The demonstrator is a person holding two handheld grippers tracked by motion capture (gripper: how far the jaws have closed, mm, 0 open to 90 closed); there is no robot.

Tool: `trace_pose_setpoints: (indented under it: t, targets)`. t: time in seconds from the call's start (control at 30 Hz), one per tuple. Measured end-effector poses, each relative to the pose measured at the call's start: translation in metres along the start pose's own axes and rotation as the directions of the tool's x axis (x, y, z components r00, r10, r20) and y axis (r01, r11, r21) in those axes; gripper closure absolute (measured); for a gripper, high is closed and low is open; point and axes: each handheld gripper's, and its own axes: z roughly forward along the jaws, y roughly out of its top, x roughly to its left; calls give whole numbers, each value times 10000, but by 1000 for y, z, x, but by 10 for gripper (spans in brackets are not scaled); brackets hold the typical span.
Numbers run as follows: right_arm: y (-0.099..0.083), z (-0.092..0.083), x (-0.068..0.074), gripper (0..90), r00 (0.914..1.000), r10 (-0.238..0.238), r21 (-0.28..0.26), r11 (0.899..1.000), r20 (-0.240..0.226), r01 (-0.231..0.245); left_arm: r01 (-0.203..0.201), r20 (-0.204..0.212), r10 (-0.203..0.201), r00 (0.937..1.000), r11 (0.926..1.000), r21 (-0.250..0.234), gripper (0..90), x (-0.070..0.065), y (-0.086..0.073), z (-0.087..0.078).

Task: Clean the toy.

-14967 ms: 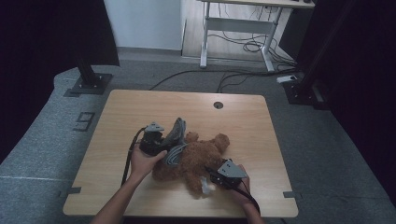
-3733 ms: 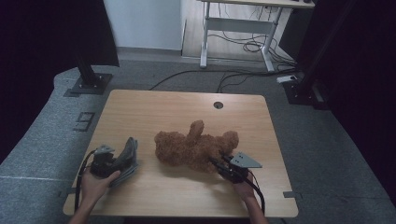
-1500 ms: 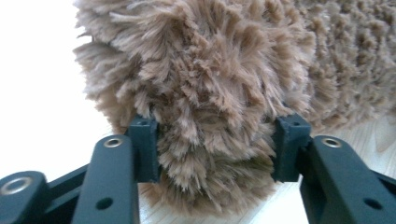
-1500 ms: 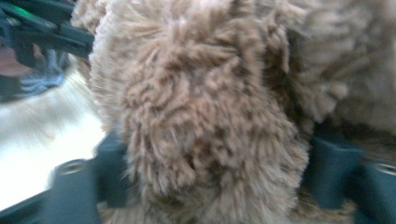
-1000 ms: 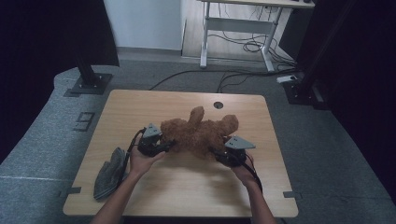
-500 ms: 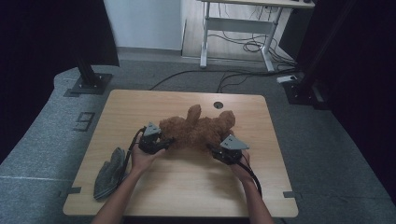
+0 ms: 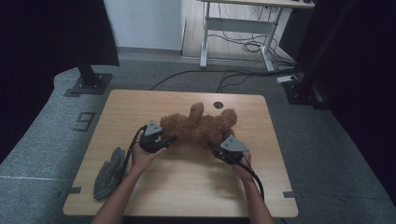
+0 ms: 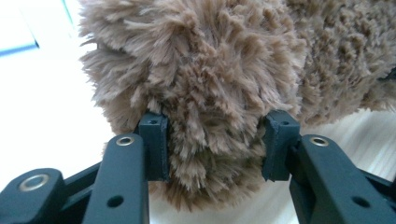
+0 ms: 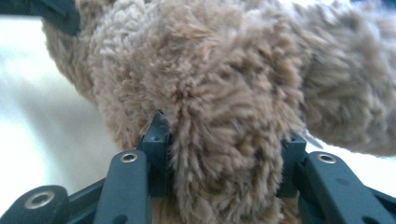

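Observation:
A brown plush teddy bear (image 7: 201,126) lies on the middle of the wooden table (image 7: 187,186). My left gripper (image 7: 170,138) is at the bear's left end, shut on a furry limb (image 8: 210,70); its pads (image 8: 154,144) press into the fur on both sides. My right gripper (image 7: 212,147) is at the bear's near right side, shut on another limb (image 9: 210,84) that bulges between its pads (image 9: 156,154). In the left gripper view my gripper (image 8: 215,144) has fur between its jaws, and so does my gripper (image 9: 224,154) in the right gripper view.
A crumpled grey cloth (image 7: 108,172) lies at the table's front left, beside the left forearm. A small round hole (image 7: 218,105) sits near the far edge behind the bear. Dark stand bases (image 7: 88,84) (image 7: 299,88) rest on the floor at both far corners.
The left gripper left the grey cloth at the front left and took hold of the bear. In the last second the bear shifted slightly toward the far edge between both grippers.

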Motion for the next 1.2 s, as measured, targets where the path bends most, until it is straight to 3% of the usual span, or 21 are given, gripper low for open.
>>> trace_pose_setpoints:
  t: [0.1, 0.27, 0.4, 0.47, 0.6, 0.73, 0.93, 1.2]
  targets:
    - [-11, -2, 9, 512, 9992, 227, 252, 9994, -341, -219, -87, 57, 86, 9999, 9996, 260, 520, -1, -9, -3]
    - [-15, -9, 18, 473, 9979, 230, 523, 9984, -610, -198, -5, 234, -5, 9997, 9991, 425, 492, -4, -22, -10]
    - [-20, -14, 21, 387, 9950, 576, 1081, 9929, -816, -486, -195, 275, 176, 9995, 9972, 715, 425, -8, -28, -14]
    - [-21, -17, 22, 365, 9938, 689, 1193, 9911, -869, -583, -87, 346, 58, 9994, 9962, 863, 368, -7, -27, -16]
    - [-23, -23, 23, 313, 9914, 967, 1349, 9873, -888, -842, 693, 666, -707, 9953, 9973, 228, 303, -1, -20, -30]
    - [-23, -29, 22, 259, 9860, 1364, 1409, 9825, -963, -1222, 847, 642, -833, 9945, 9962, -199, 290, 1, -10, -40]
    - [-22, -46, 13, 213, 9722, 2151, 1093, 9727, -921, -2049, 950, 700, -928, 9932, 9950, -296, 292, 2, 3, -39]
    - [-10, -80, -7, 191, 9628, 2687, 330, 9629, -279, -2678, 1243, 645, -1229, 9903, 9921, -193, 316, 9, 13, -37]
